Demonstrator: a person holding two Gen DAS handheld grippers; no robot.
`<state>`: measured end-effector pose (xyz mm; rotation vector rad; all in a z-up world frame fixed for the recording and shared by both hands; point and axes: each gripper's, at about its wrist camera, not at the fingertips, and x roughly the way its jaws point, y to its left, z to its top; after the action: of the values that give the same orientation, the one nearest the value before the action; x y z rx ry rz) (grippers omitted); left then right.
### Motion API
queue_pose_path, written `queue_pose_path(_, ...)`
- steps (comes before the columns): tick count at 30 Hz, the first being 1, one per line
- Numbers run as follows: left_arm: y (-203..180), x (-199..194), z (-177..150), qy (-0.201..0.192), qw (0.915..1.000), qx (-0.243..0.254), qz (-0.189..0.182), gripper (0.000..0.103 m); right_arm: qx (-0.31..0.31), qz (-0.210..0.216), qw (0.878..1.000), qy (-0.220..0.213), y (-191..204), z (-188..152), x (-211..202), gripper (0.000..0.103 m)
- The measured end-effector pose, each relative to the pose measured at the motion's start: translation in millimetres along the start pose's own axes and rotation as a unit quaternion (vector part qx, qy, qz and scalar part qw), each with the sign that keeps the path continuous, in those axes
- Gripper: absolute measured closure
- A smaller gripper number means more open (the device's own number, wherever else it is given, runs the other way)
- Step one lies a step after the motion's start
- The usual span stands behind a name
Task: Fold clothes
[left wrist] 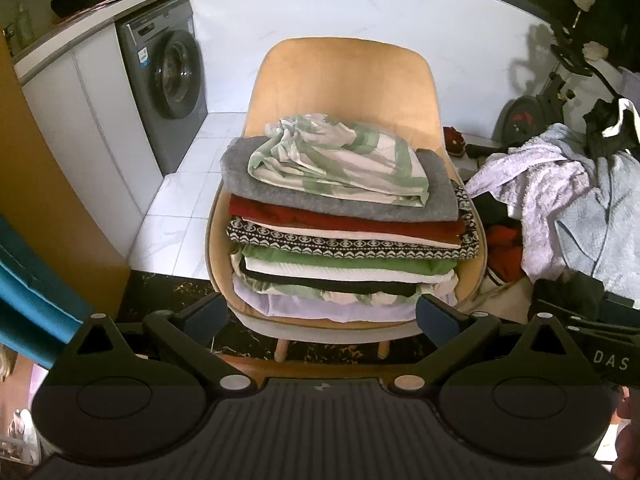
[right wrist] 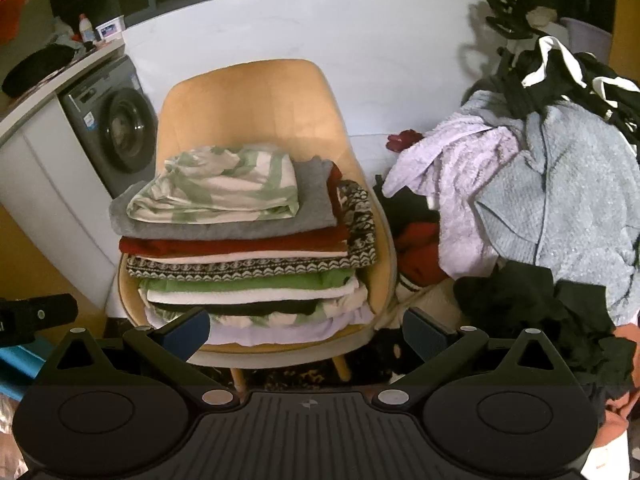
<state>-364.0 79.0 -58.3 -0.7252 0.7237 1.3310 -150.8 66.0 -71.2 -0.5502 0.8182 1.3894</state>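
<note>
Tan moulded shell chair (left wrist: 344, 76) with pale wooden legs, centre of the scene, backed by a white wall. Its seat carries a stack of folded clothes (left wrist: 344, 236).

Stack, top to bottom:
- green-and-white patterned garment (left wrist: 340, 160), loosely folded, bunched at its far end;
- grey knit piece (left wrist: 256, 184);
- dark red piece (left wrist: 320, 218);
- black-and-white geometric-print piece (left wrist: 344, 246);
- bright green piece (left wrist: 320, 259);
- white, black, and green-and-white layers;
- pale lilac piece (left wrist: 332, 310) at the base, touching the seat.

Heap of unfolded laundry (right wrist: 532, 208), right of the chair and just beside it: lilac fleecy towel (right wrist: 460, 176), pale blue textured garment (right wrist: 568, 184), black items near and far, red cloth low down.

Grey front-loading washing machine (left wrist: 168, 92), far left, under a white desk (left wrist: 100, 12) bearing a dark flat object and small containers.

Left claw (left wrist: 320, 314): released, blue-padded fingers spread wide, near edge of the chair seat, grasping nothing.

Right claw (right wrist: 306, 330): released, fingers equally spread, near the chair's front rim, empty.
</note>
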Motion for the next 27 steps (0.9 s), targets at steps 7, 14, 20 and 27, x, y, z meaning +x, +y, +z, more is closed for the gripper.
queue_pose_path(7,13.4,-9.7,7.5,-0.019,0.9993,0.026,-0.019,0.001,0.032,-0.023,0.999,-0.021,10.2,-1.2,-20.9,0.001)
queue_pose_path(14,27.9,-9.8,3.2,-0.017,0.9978,0.051,-0.039,0.001,0.018,-0.049,0.998,-0.022,42.9,-12.9,-35.2,0.001)
queue_pose_path(20,41.4,-7.1,-2.5,-0.008,0.9968,0.062,-0.05,0.001,0.025,-0.068,0.997,-0.02,61.1,-26.1,-43.6,0.001)
queue_pose_path(27,51.7,-5.6,-3.8,-0.001,0.9949,0.075,-0.067,0.001,0.039,-0.083,0.996,-0.019,75.0,-38.8,-49.7,0.001)
